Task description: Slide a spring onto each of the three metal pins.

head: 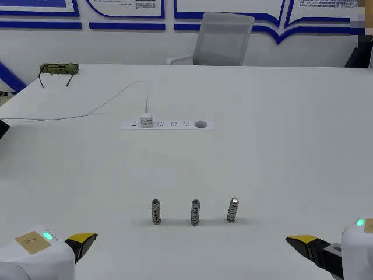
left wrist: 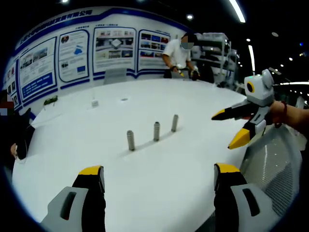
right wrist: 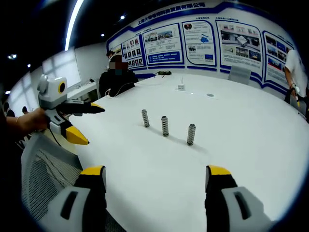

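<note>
Three metal pins stand upright in a row on the white table, each with a spring coiled around it: the left pin (head: 155, 211), the middle pin (head: 195, 212) and the right pin (head: 232, 210). The same row shows as pins (left wrist: 156, 131) in the left gripper view and pins (right wrist: 165, 125) in the right gripper view. My left gripper (left wrist: 159, 178) is open and holds nothing; its yellow tip (head: 81, 239) sits at the lower left. My right gripper (right wrist: 152, 180) is open too, with its tip (head: 303, 240) at the lower right. Both stay back from the pins near the table's front edge.
A white power strip (head: 167, 124) with a plugged charger and cable lies mid-table. Sunglasses (head: 58, 69) rest at the far left. A grey chair (head: 221, 39) stands behind the table. A person (right wrist: 116, 72) sits at the side; another person (left wrist: 179, 53) stands at the back.
</note>
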